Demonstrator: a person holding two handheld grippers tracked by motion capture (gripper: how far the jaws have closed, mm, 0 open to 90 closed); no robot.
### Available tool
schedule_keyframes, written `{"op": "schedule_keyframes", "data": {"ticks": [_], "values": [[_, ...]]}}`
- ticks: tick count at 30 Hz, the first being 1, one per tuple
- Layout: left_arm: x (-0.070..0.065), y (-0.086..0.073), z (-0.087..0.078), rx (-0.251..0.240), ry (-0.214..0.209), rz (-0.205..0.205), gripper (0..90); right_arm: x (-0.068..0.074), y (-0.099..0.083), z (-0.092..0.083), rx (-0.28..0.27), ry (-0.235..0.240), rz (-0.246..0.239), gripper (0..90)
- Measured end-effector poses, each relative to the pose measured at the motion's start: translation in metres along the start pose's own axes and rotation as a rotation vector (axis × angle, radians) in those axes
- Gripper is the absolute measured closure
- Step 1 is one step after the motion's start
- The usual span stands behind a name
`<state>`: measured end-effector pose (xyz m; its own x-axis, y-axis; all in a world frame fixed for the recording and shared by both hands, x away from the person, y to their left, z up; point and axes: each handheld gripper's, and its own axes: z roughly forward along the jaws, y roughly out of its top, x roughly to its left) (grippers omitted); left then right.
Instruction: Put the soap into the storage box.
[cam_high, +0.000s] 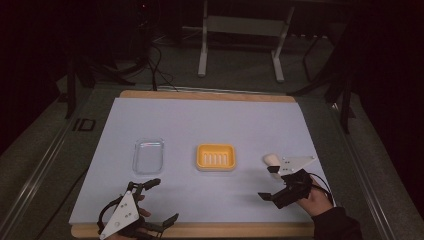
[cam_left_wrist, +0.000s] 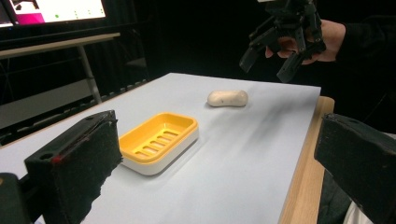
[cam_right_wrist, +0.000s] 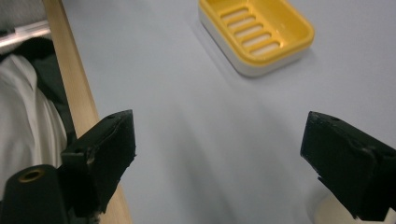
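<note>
The soap dish (cam_high: 215, 157) is yellow over white, the soap (cam_high: 271, 159) cream, the lid (cam_high: 148, 155) clear, the bench (cam_high: 200, 120) pale blue.

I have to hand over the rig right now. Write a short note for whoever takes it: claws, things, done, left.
Left claw: open, empty, near the table's front edge.
Right claw: open, empty, raised beside the cream oval soap bar.
Soap bar lies on the pale blue table cover, right of the yellow slotted plastic soap dish, apart from it. Clear plastic lid lies left of the dish.
Done: nothing placed; dish is empty.
Left, probably: grasp soap, set it in the dish, perhaps add lid.
</note>
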<state>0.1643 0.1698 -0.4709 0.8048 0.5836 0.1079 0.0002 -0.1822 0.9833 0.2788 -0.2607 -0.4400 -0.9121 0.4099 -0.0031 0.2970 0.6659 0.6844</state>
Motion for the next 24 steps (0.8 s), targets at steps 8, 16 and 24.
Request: {"op": "schedule_keyframes", "data": {"ticks": [8, 16, 24], "values": [[0.000, 0.000, 0.000, -0.001, -0.001, -0.002, 0.6, -0.001, 0.006, 0.003, 0.116, 0.030, -0.010, 10.4], [0.000, 0.000, 0.000, 0.001, -0.006, -0.005, 0.6, -0.002, 0.011, 0.007, 0.229, 0.057, -0.004, 10.4], [0.000, 0.000, 0.001, 0.006, -0.008, -0.005, 0.6, -0.001, 0.013, 0.014, 0.327, 0.073, 0.008, 10.4]]}}
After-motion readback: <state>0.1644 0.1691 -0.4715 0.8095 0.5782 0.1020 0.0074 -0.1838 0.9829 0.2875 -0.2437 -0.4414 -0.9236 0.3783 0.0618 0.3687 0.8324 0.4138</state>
